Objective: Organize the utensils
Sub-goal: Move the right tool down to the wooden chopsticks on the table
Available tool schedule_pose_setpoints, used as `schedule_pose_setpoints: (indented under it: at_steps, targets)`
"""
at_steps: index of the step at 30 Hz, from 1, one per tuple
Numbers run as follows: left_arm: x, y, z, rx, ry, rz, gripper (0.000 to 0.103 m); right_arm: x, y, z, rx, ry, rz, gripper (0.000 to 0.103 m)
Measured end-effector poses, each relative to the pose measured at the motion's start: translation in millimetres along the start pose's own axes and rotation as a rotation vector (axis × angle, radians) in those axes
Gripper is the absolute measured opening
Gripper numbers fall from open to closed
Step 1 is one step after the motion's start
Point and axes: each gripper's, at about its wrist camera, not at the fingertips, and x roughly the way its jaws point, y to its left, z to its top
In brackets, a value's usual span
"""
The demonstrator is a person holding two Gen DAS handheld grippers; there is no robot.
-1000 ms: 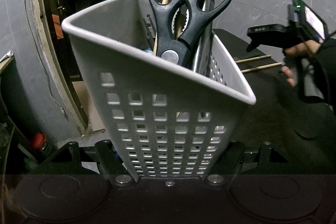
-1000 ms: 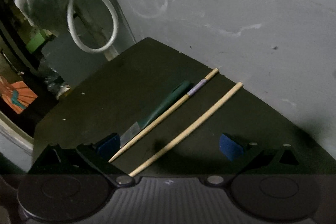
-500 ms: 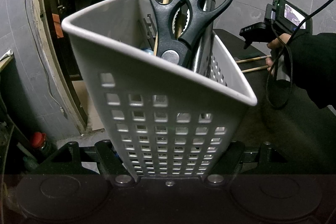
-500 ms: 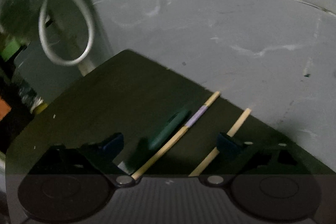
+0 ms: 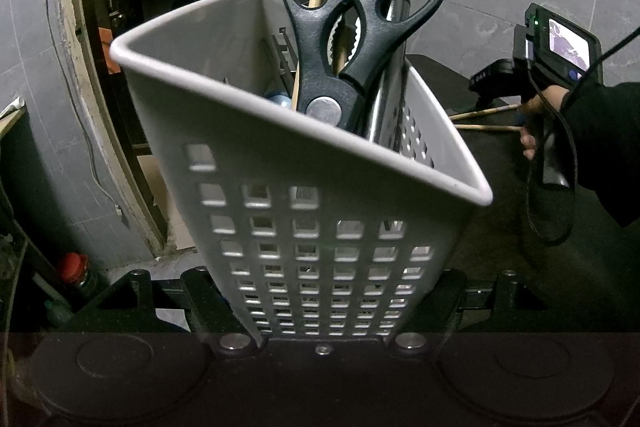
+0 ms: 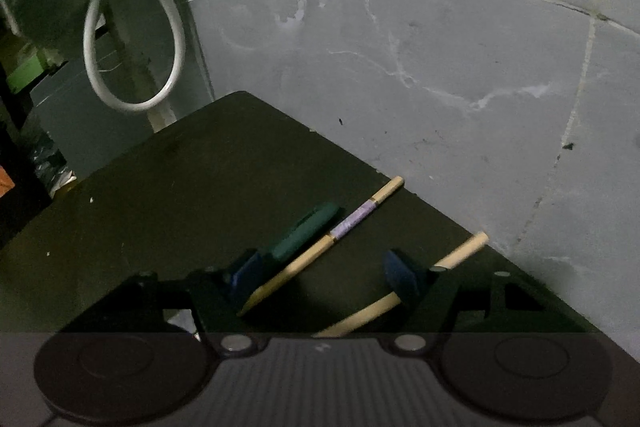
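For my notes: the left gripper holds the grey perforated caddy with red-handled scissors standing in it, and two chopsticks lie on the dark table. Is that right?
Not quite: the scissors have black handles, as the left wrist view shows. The left gripper does hold the grey caddy, and two chopsticks lie on the dark table.

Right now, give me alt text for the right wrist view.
The right gripper, jaws closing but not yet pinching, straddles a banded chopstick on a dark table. A plain chopstick passes under the right jaw, a green-handled knife lies beside the left.
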Motion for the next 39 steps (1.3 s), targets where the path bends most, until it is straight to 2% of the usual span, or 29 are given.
schedule_pose_setpoints:
  at_steps: [6,13,18,19,21,29,31,39]
  targets:
    - [1.6,0.0,2.2,0.000,0.000,0.001,0.076,-6.5,-2.1,-6.8,-0.048,-0.010,0.001,0.065]
    - [2.1,-0.7,2.5,0.001,0.000,0.003,0.076,1.0,-1.1,2.0,-0.040,0.008,-0.008,0.072]
    - [1.7,-1.4,2.1,0.000,-0.001,0.005,0.076,3.1,4.4,1.0,-0.104,-0.002,-0.016,0.071]
    - [1.7,-1.5,2.0,0.000,-0.001,0.006,0.076,4.5,5.8,0.1,-0.128,0.017,-0.020,0.067]
    - [1.0,-2.1,1.7,0.000,-0.001,0.006,0.076,2.7,8.1,-3.1,-0.173,0.007,-0.021,0.065]
    - [0.7,-3.4,0.4,-0.001,-0.004,0.010,0.077,-10.4,-3.4,-5.5,-0.197,0.023,0.019,0.040]
    - [0.6,-3.4,0.3,0.000,-0.004,0.010,0.077,-13.8,-7.2,-7.5,-0.208,0.024,0.036,0.037]
    - [1.3,-3.7,-0.4,0.005,-0.002,0.010,0.077,-28.3,-14.2,-17.5,-0.346,0.056,0.189,0.027]
